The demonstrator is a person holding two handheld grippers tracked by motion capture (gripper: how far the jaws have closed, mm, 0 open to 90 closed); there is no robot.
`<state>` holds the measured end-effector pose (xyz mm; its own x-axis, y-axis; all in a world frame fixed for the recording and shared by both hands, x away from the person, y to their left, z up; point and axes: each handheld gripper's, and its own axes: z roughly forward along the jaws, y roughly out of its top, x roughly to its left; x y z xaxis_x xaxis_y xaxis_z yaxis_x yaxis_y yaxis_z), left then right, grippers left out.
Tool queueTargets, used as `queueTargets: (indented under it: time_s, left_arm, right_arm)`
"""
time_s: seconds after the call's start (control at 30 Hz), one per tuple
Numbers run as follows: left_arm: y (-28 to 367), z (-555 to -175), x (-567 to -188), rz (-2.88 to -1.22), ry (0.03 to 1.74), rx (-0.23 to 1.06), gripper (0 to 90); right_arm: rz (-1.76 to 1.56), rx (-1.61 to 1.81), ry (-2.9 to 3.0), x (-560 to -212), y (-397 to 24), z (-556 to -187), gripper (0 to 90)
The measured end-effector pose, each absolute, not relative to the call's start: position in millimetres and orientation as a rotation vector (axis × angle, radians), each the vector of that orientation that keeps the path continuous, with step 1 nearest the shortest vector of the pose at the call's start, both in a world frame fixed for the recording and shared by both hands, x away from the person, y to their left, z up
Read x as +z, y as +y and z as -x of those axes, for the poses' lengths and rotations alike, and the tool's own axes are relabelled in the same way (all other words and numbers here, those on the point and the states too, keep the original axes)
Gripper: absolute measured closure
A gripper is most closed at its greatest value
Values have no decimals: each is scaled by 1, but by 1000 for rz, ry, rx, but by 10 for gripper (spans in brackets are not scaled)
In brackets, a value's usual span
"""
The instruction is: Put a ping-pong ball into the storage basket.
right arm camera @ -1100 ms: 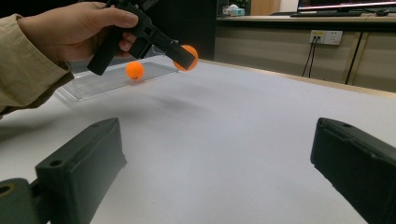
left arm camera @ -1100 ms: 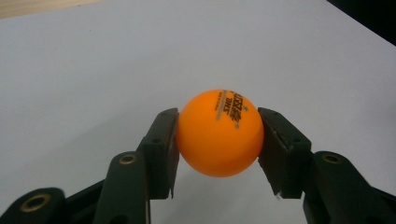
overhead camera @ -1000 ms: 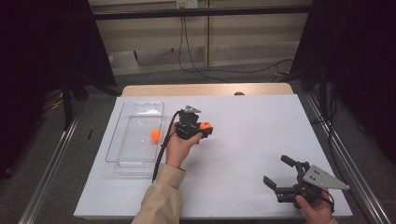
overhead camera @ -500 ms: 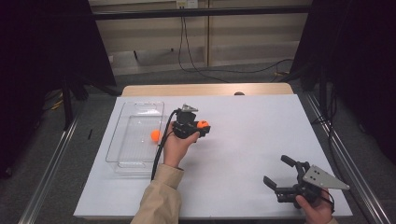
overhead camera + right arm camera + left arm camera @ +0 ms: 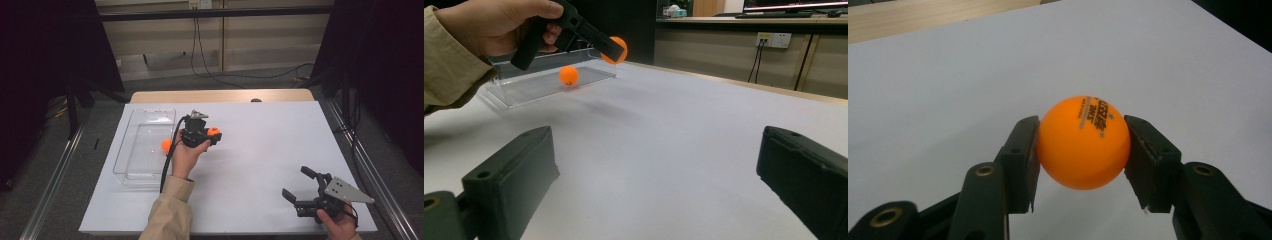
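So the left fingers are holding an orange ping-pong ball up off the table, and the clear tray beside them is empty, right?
Not quite: the clear tray is not empty. The high view shows a second orange ball lying in it. The rest stands: the left gripper holds an orange ping-pong ball off the table.

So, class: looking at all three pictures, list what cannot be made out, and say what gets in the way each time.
- High view: how the left gripper meets the held ball; the gripper's body and the hand cover it.
- Left gripper view: the ball hides the table behind it; its small print is too fine to read.
- Right gripper view: the tray is part covered by the sleeve; the right gripper has both jaws cut off by the picture's edges.
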<state>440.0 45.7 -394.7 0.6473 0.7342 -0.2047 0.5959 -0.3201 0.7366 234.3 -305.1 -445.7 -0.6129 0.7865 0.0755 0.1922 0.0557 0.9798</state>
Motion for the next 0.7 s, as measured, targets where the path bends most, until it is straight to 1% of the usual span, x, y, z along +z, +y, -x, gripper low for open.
queueTargets:
  time_s: [0.7]
  left_arm:
    - [57,-440,-390,-2029,1048,224,510]
  right_arm:
    - [-979,1595,1849,-445,-306,-234,20]
